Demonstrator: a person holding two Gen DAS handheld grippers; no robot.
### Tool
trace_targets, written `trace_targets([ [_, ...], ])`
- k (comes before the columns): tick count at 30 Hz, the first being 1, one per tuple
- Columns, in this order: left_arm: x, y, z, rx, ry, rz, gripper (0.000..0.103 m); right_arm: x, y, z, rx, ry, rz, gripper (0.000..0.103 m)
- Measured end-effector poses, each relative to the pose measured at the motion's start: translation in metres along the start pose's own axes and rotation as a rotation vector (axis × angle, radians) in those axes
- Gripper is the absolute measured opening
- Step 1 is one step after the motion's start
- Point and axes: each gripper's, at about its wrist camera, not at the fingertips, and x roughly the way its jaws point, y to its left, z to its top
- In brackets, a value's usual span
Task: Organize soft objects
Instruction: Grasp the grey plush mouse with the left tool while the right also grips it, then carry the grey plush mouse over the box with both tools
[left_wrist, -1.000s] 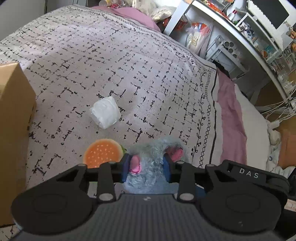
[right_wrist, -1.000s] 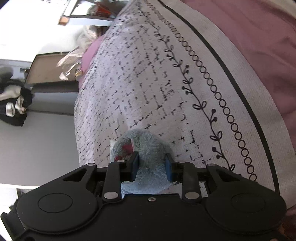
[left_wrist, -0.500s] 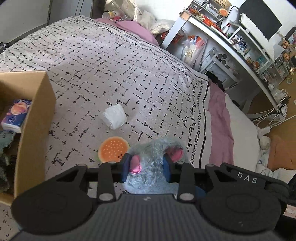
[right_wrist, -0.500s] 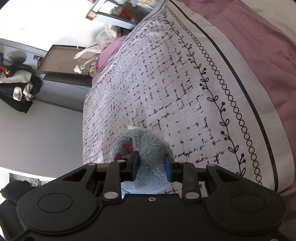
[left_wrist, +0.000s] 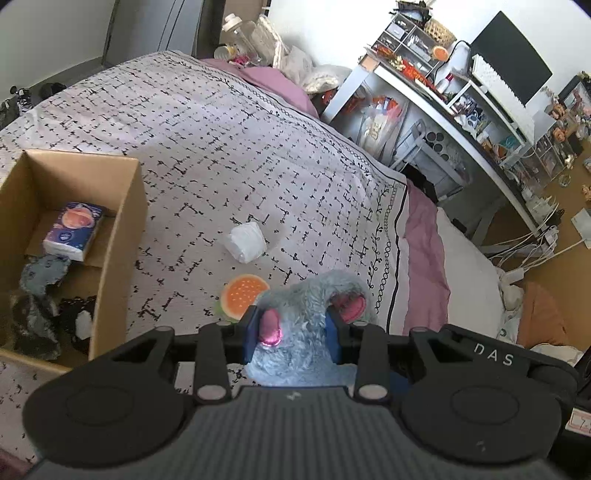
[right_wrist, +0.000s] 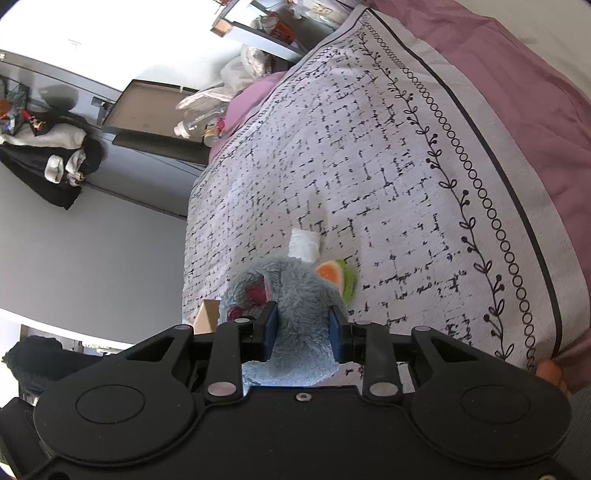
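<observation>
A fluffy grey-blue plush toy (left_wrist: 299, 317) with pink ears is held above the bed by both grippers. My left gripper (left_wrist: 291, 328) is shut on it, and my right gripper (right_wrist: 303, 328) is shut on it (right_wrist: 291, 295) too. Below on the patterned bedspread (left_wrist: 221, 147) lie a burger-shaped soft toy (left_wrist: 242, 295) and a white rolled soft bundle (left_wrist: 245, 242). Both also show in the right wrist view, the burger toy (right_wrist: 334, 277) and the bundle (right_wrist: 304, 243). An open cardboard box (left_wrist: 122, 229) stands at the left, holding a tissue pack (left_wrist: 72, 230) and dark soft items (left_wrist: 37, 295).
A white desk with shelves and clutter (left_wrist: 461, 110) stands beyond the bed on the right. Cables lie on the floor (left_wrist: 532, 243). Pillows and bottles sit at the head of the bed (left_wrist: 258, 48). The bed's purple sheet edge (right_wrist: 517, 74) runs along the right.
Both grippers have risen with the plush toy. The bed looks farther away, the box's inside has come into the left view, and the burger toy and bundle have appeared in the right view.
</observation>
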Motion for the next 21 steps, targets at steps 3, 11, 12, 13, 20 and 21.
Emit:
trace_targets([
  [3, -0.010, 0.004, 0.000, -0.009, -0.014, -0.004, 0.036, -0.005, 0.007, -0.005, -0.014, -0.007, 0.008, 0.029],
  [11, -0.038, 0.020, 0.003, -0.030, -0.057, -0.013, 0.036, -0.010, 0.031, -0.020, -0.053, -0.009, 0.034, 0.029],
  [12, -0.041, 0.021, 0.004, -0.032, -0.062, -0.013, 0.036, -0.011, 0.035, -0.022, -0.058, -0.009, 0.038, 0.029],
  [13, -0.045, 0.023, 0.004, -0.033, -0.067, -0.012, 0.036, -0.011, 0.038, -0.024, -0.065, -0.009, 0.041, 0.029],
  [20, -0.063, 0.045, 0.010, -0.065, -0.102, -0.013, 0.036, -0.005, 0.061, -0.037, -0.101, 0.004, 0.059, 0.029],
  [21, -0.065, 0.049, 0.010, -0.071, -0.105, -0.015, 0.036, -0.003, 0.065, -0.039, -0.110, 0.007, 0.060, 0.029],
])
